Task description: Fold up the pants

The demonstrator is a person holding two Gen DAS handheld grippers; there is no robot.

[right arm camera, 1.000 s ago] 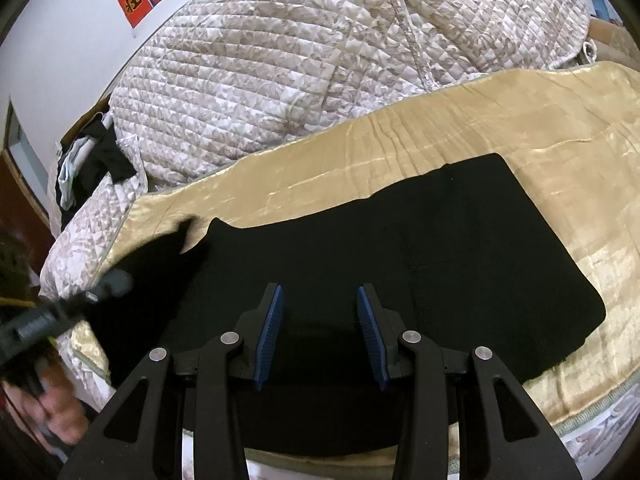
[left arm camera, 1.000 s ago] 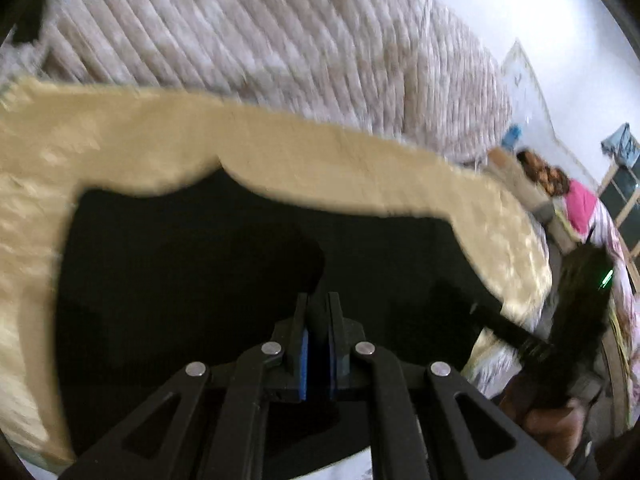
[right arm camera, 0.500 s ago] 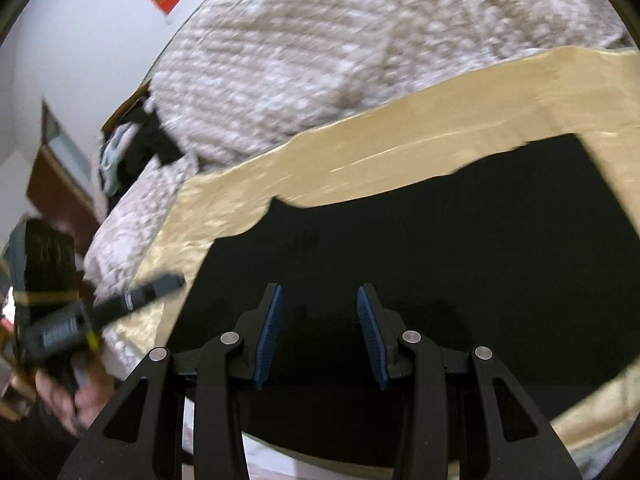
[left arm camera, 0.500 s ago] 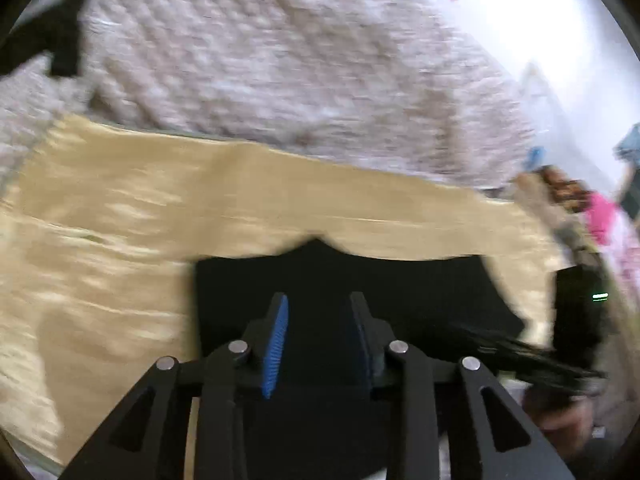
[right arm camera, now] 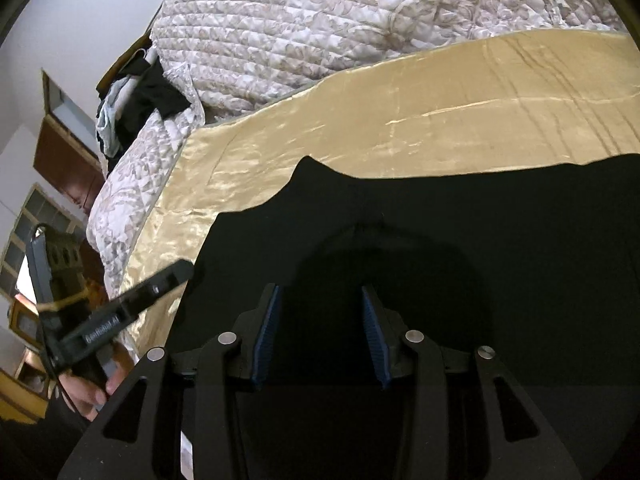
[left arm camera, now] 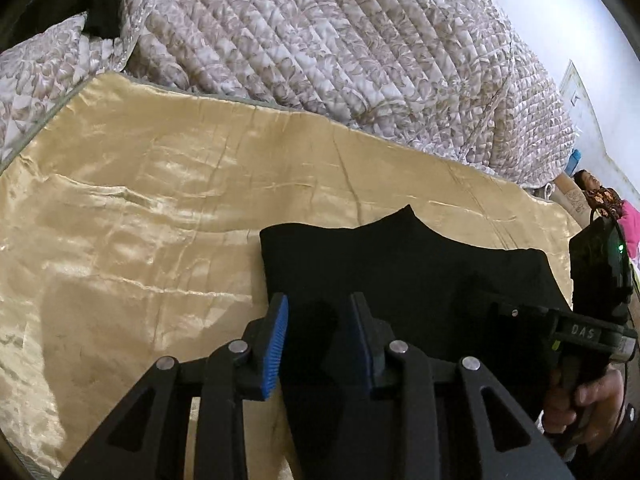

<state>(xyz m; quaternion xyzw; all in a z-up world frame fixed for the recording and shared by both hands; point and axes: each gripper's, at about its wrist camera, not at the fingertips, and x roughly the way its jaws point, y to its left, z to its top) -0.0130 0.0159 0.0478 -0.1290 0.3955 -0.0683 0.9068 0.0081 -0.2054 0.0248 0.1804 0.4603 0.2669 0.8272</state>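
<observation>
The black pants [left arm camera: 400, 264] lie folded and flat on a shiny gold sheet [left arm camera: 140, 208] on the bed. In the right wrist view the pants [right arm camera: 460, 232] fill the lower right, with a pointed corner at the far edge. My left gripper [left arm camera: 320, 312] is open and empty, hovering over the pants' left edge. My right gripper [right arm camera: 320, 304] is open and empty above the middle of the pants. The right gripper also shows at the right of the left wrist view [left arm camera: 532, 316], and the left gripper shows at the left of the right wrist view [right arm camera: 160, 284].
A quilted grey-white bedspread [left arm camera: 320, 48] is bunched along the far side of the gold sheet. Dark clothes [right arm camera: 148, 96] lie on the quilt at the far left. A person [left arm camera: 600, 196] lies at the far right. The bed's near edge [right arm camera: 132, 264] drops off at the left.
My left gripper opened, letting go of the pants, and pulled back to the left edge. The pants now lie flat and folded. My right gripper stayed open and shifted over the pants.
</observation>
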